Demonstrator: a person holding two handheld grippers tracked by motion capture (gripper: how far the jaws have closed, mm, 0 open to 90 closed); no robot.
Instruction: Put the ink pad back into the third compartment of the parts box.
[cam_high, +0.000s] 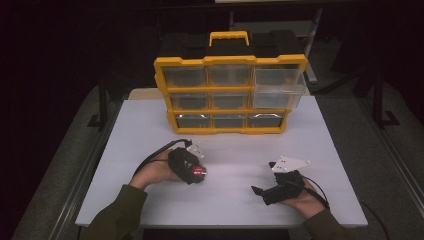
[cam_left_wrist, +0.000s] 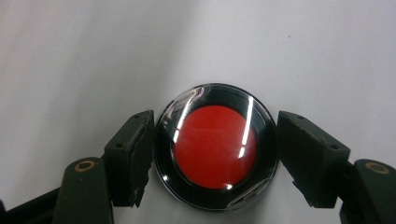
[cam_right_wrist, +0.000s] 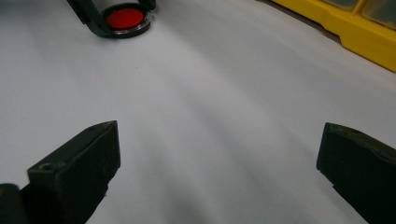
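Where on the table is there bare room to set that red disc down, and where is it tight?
Bare room: the white table between the left gripper, shut on the red disc, and the open right gripper, and the strip up to the yellow organizer. Tight: the back edge, taken by the organizer and its pulled-out drawer.

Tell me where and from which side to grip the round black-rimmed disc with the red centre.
Grip the round black-rimmed disc with the red centre across its outer rim, at two opposite edge points. It lies flat on the white table and is thin, so only the rim offers purchase. Coming in low, along the tabletop, looks best, as the left gripper does, its jaws closed against the rim on both sides.
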